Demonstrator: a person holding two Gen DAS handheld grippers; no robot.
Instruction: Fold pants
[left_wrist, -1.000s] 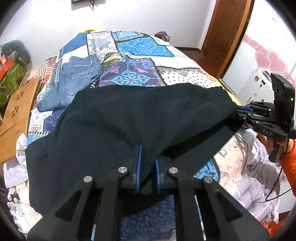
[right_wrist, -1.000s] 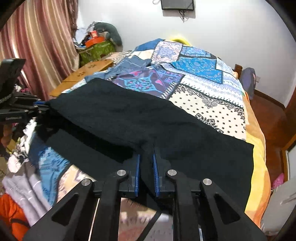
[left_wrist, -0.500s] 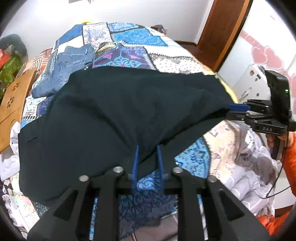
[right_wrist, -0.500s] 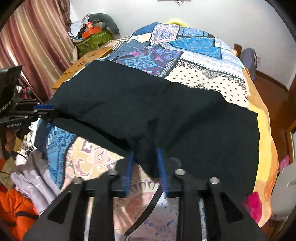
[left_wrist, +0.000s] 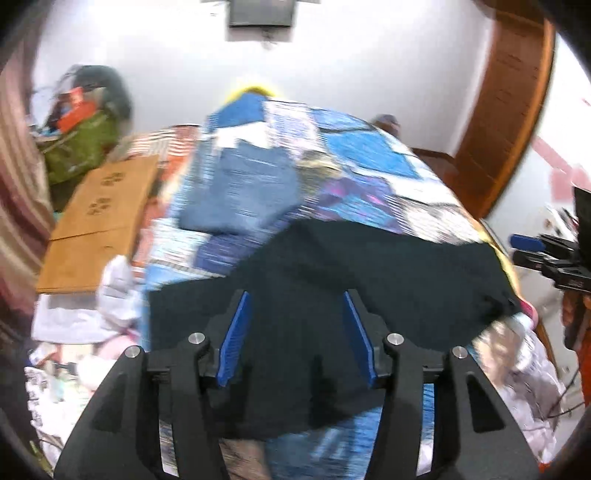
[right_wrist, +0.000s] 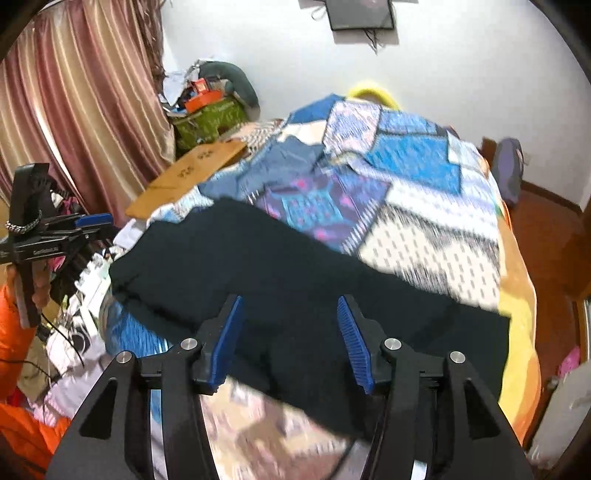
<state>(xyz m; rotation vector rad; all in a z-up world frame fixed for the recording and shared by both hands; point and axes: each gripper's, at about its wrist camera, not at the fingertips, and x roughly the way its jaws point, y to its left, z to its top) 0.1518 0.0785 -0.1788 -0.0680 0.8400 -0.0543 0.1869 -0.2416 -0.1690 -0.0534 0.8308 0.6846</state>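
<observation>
Left wrist view, blurred: left gripper (left_wrist: 297, 338) and right gripper (right_wrist: 288, 339) jaws have just been opening, nothing pinched, black pants (right_wrist: 295, 280) dropped folded, seemingly flat, across the quilt's (right_wrist: 424, 229) near edge, likely so the crease stays.

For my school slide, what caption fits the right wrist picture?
Open right gripper above the folded black fabric pants lying on a patchwork quilt.

Both wrist views look down along the bed (left_wrist: 369, 155), sharing it.
</observation>
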